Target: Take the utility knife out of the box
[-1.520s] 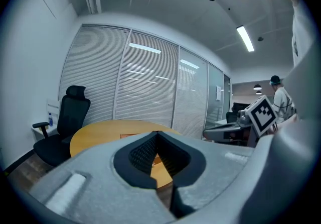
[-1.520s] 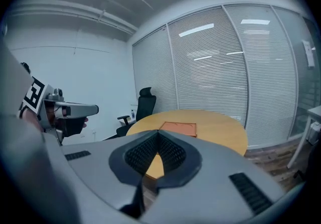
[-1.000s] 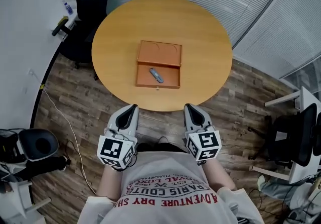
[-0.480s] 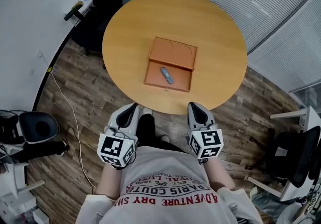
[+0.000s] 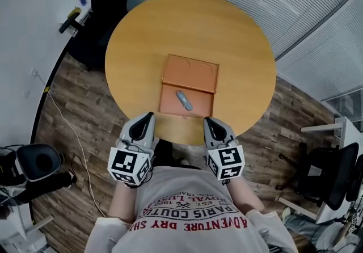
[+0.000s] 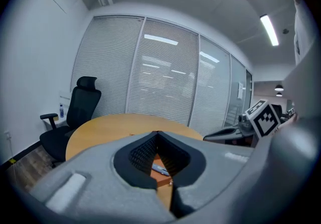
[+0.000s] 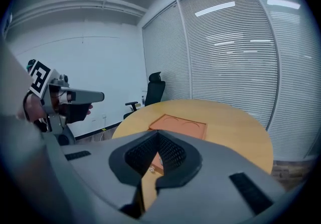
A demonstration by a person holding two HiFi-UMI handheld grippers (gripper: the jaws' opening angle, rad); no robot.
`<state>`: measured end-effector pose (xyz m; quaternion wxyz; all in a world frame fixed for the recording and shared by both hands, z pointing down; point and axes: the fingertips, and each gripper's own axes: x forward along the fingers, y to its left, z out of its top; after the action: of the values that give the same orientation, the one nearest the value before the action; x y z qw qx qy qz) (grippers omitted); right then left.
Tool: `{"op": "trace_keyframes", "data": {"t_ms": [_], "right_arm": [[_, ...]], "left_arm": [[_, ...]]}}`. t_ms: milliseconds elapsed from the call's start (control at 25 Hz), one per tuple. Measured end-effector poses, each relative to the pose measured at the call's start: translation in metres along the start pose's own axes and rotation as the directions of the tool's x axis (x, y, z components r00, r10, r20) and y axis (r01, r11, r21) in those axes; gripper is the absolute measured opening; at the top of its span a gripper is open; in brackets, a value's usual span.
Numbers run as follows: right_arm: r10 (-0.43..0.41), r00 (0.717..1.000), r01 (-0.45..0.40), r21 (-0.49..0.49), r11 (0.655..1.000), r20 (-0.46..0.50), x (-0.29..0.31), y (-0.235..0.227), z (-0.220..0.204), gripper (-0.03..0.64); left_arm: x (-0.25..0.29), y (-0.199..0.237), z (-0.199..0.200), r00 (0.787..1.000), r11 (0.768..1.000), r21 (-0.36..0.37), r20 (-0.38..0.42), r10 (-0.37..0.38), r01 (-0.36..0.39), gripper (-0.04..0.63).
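Orange box on desk, utility knife inside, detail too small; left gripper & right gripper jaws closed, empty.

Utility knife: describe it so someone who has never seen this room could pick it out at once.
Find the round wooden table; an open orange box lies on it. The knife is the small grey bar lying slantwise in the box's nearer half, the only loose thing in it.
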<state>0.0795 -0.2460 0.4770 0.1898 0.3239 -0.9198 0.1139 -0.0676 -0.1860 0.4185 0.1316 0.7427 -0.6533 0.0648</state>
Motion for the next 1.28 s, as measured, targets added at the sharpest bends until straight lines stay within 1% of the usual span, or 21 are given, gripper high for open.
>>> {"op": "trace_keyframes", "data": {"t_ms": [200,360,480,600,720,800,840,880,960,1120,1280], "right_arm": [[-0.016,1.0,0.016,-0.008,1.0,-0.018,0.036,-0.008,0.012,0.007],[-0.023,0.999,0.022,-0.019,1.0,-0.037,0.058,-0.014,0.018,0.008],[0.002,0.995,-0.005,-0.035,0.999,-0.095,0.071,-0.013,0.013,0.008],[0.03,0.984,-0.043,-0.074,0.996,-0.176,0.089,-0.009,0.001,0.008],[0.031,0.965,-0.058,-0.097,0.994,-0.259,0.107,-0.008,-0.017,0.008],[0.033,0.947,-0.069,-0.1,0.993,-0.321,0.121,-0.007,-0.033,0.014],[0.036,0.935,-0.077,-0.102,0.992,-0.353,0.127,-0.007,-0.042,0.069],[0.039,0.922,-0.085,-0.103,0.991,-0.385,0.133,-0.006,-0.05,0.092],[0.043,0.9,-0.098,-0.104,0.99,-0.434,0.142,-0.005,-0.061,0.105],[0.068,0.868,-0.125,-0.085,0.989,-0.491,0.153,-0.002,-0.074,0.131],[0.074,0.848,-0.133,-0.077,0.988,-0.524,0.163,-0.007,-0.085,0.144]], "left_arm": [[0.037,0.025,0.011,0.999,0.999,0.005,0.001,-0.04,0.04,-0.005],[0.06,0.039,0.012,0.998,0.998,0.0,-0.008,-0.065,0.065,-0.005],[0.074,0.045,0.009,0.997,0.997,-0.006,-0.021,-0.078,0.078,-0.005],[0.087,0.054,0.005,0.996,0.997,-0.009,-0.032,-0.081,0.081,-0.005],[0.096,0.063,-0.003,0.995,0.996,-0.014,-0.049,-0.084,0.083,-0.005],[0.1,0.071,-0.009,0.994,0.996,-0.023,-0.062,-0.085,0.083,-0.005],[0.102,0.075,-0.012,0.994,0.996,-0.028,-0.068,-0.085,0.083,-0.005],[0.104,0.079,-0.014,0.994,0.996,-0.032,-0.072,-0.084,0.082,-0.005],[0.107,0.087,-0.017,0.993,0.996,-0.035,-0.082,-0.081,0.079,-0.005],[0.113,0.097,-0.024,0.992,0.997,-0.042,-0.104,-0.066,0.062,-0.005],[0.118,0.105,-0.031,0.99,0.997,-0.049,-0.124,-0.06,0.054,-0.005]]}}
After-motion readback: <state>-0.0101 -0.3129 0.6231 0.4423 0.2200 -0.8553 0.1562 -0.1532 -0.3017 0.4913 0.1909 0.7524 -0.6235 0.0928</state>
